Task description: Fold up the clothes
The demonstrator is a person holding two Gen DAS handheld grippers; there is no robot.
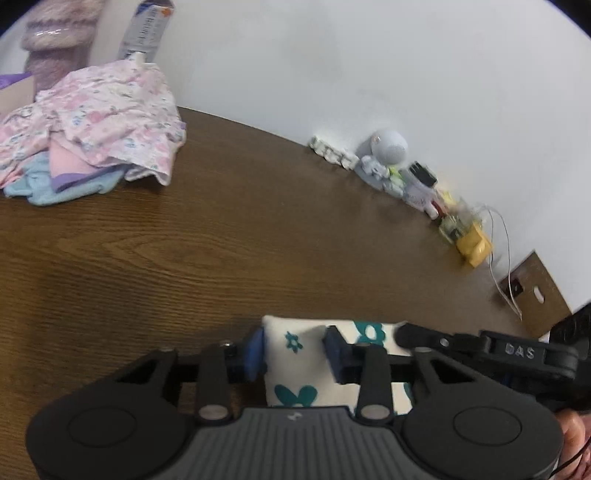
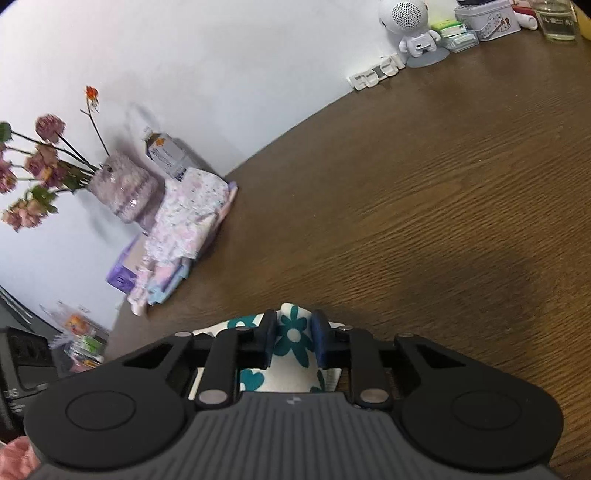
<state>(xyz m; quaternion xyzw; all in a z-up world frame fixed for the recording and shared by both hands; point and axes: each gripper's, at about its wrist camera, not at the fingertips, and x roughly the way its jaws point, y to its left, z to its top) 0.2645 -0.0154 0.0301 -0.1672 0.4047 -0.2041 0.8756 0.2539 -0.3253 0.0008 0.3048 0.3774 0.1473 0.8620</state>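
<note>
Left gripper: my left gripper (image 1: pixel 293 354) has its blue pads pressed into a fold of the white cloth with teal flowers (image 1: pixel 295 369); the fabric bunches between the two fingers, so I read it as clamped on the cloth.
Right gripper: my right gripper (image 2: pixel 294 341) pinches a raised ridge of the same cloth (image 2: pixel 293 338), a teal flower sitting right between the pads. In the left view its black finger reaches in from the right edge and touches the cloth's far corner.
Cloth position: it lies low at the near side of the wooden table (image 1: pixel 258 229), held at both grippers; most of it is hidden under the gripper bodies, so I cannot tell how it is folded.
Other clothes: a pile of pink floral and light blue garments (image 1: pixel 92 129) sits at the far left of the table against the wall, well apart from the cloth I hold.
Beside the pile: a fuzzy purple vase with dried flowers (image 2: pixel 122 188) and a carton (image 2: pixel 166 155) stand just behind it.
Far wall edge: a white robot-shaped speaker (image 2: pixel 410 26), a white clip strip (image 2: pixel 376 72), small boxes and a glass jar (image 2: pixel 557 20) line the wall.
Person: a bit of hand (image 1: pixel 574 439) shows at the lower right of the left view.
</note>
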